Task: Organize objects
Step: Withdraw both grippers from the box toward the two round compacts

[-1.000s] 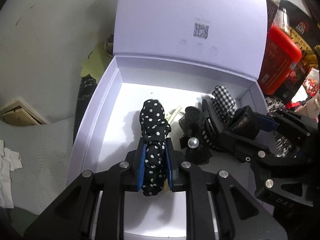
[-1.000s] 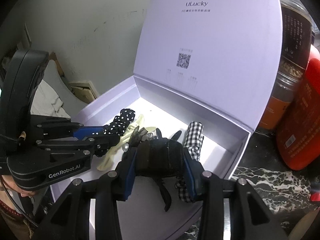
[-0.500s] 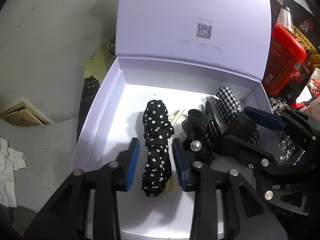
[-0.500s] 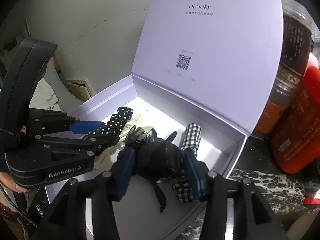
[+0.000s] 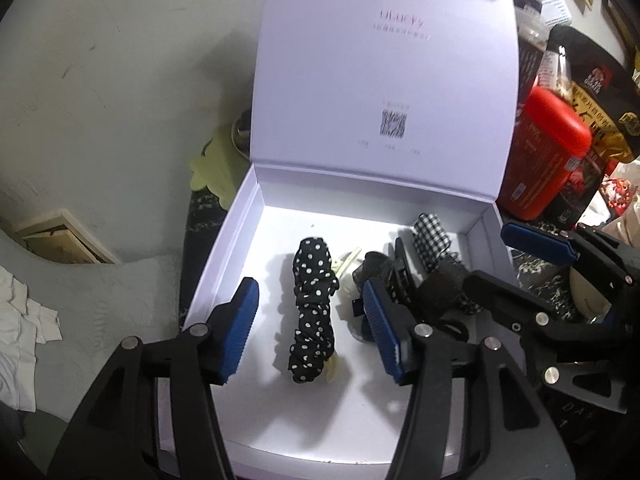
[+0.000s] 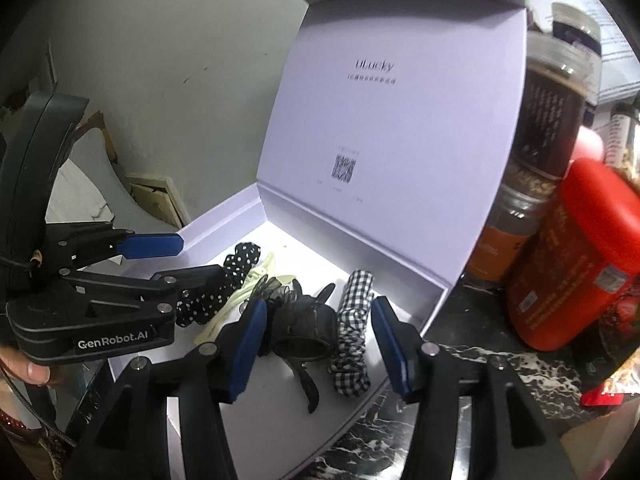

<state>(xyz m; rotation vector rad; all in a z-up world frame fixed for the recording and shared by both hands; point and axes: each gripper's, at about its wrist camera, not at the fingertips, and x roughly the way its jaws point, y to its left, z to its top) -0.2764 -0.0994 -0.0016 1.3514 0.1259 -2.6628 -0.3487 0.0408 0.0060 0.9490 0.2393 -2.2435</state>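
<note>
A: What is nearest?

B: The left gripper (image 5: 310, 330), over the near part of the open lilac box (image 5: 224, 256). Its jaws are opening, and the blue pads stand clear on either side of the black polka-dot scrunchie (image 5: 311, 308). It grips nothing; the scrunchie lies lengthwise on the box floor between the pads, touching neither.

A: And the other one?

B: The right gripper (image 6: 318, 346) hangs to the right of it, jaws also opening. Between its pads, but not pressed by them, lie a black mesh hair clip (image 6: 304, 326) and the near end of a black-and-white gingham scrunchie (image 6: 352, 332). Both rest on the box floor.

A: Anything between the two scrunchies?

B: A pale cream hair clip (image 6: 240, 300), partly under the polka-dot one.

A: Farther back?

B: The lid (image 5: 384, 92) stands upright at the far edge, a square code printed on its inner face. To the right of the box, on a dark marbled surface (image 6: 472, 364), stand a red container (image 6: 576, 256) and a brown jar (image 6: 532, 184) behind it.
</note>
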